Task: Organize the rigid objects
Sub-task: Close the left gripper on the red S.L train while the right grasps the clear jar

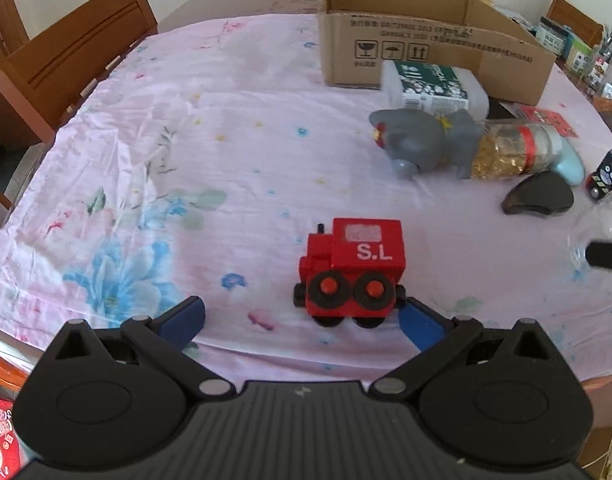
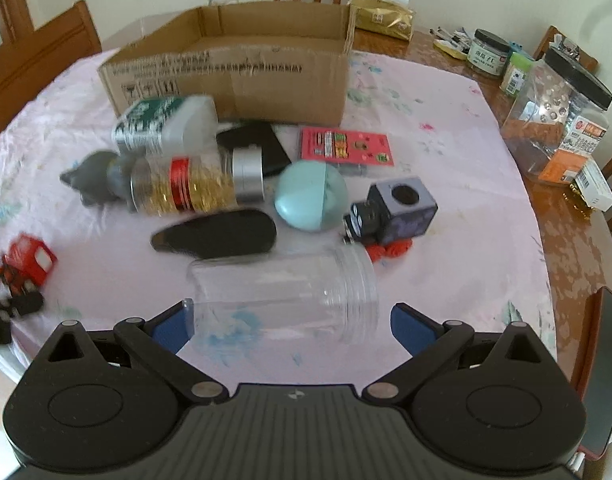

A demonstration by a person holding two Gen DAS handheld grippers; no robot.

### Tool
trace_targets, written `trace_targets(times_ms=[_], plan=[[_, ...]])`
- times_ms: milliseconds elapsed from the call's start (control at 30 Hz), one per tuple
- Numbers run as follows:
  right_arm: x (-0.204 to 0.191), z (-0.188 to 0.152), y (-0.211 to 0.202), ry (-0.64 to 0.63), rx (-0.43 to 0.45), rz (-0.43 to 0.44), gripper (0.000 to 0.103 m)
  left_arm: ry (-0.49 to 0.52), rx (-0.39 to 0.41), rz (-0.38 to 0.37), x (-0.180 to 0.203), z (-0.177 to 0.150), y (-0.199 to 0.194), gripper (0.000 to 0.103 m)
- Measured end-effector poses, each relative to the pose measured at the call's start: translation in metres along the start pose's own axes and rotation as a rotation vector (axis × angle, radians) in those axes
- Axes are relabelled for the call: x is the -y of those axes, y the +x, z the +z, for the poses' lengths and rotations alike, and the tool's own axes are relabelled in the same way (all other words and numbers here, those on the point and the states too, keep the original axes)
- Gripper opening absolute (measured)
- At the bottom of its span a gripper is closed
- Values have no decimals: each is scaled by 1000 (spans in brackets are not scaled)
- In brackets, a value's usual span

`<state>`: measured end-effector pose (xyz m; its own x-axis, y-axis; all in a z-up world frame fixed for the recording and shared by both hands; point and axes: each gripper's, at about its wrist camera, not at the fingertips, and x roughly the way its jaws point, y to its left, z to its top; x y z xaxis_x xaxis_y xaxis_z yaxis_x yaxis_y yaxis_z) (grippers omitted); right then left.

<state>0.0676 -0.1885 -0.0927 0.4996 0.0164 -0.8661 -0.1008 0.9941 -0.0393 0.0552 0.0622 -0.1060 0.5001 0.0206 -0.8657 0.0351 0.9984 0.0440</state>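
Observation:
A red toy train [image 1: 351,270] marked "S.L" stands on the pink cloth just ahead of my open left gripper [image 1: 302,322], nearer its right finger; it also shows at the far left of the right wrist view [image 2: 26,266]. My open right gripper [image 2: 292,322] is spread around a clear plastic jar [image 2: 286,294] lying on its side. Behind it lie a black case [image 2: 216,238], a teal egg shape [image 2: 310,196], a grey toy train [image 2: 393,212], a gold-filled jar [image 2: 190,190], a grey elephant toy [image 2: 92,180] and a white bottle [image 2: 166,126]. An open cardboard box [image 2: 230,76] stands at the back.
A red card [image 2: 345,146] and a black pouch [image 2: 252,148] lie in front of the box. Jars and containers [image 2: 557,116] crowd the bare table on the right. Wooden chairs [image 1: 66,52] surround the table. The cloth's left half holds nothing but its print.

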Motion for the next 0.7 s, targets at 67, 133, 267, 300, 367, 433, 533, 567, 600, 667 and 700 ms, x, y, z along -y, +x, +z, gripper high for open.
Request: trace_targets(times_ms=[67,133,267,300,367,433,533,567,600,667,700], plan=[[0,-5,4,-12,-12,0,103,8,11,-9,1,1,2,102],[0,-9,9,-18,-19,10,103,17,30,-20,3,1,3,102],[0,-15,14,-27,0,23,103,36,55,-42,8,1,5,102],[0,-16,14,-37,14,30,103,35,57,-48,9,1,6,103],[1,-19,14,-56,45,43,103,23,61,-62,9,1,8,103],[1,-23,13,-65,77,50,103,22,67,-59,10,2,8,103],[2,-29,11,-68,117,52,103,16,74,-57,10,2,9,103],[2,-30,11,-66,124,52,103,15,80,-57,11,2,9,103],[2,-30,11,-64,130,50,103,13,87,-56,11,2,9,103],[2,-30,11,-62,136,48,103,8,92,-52,12,1,9,103],[2,-30,11,-63,135,48,103,8,94,-52,13,1,10,103]])
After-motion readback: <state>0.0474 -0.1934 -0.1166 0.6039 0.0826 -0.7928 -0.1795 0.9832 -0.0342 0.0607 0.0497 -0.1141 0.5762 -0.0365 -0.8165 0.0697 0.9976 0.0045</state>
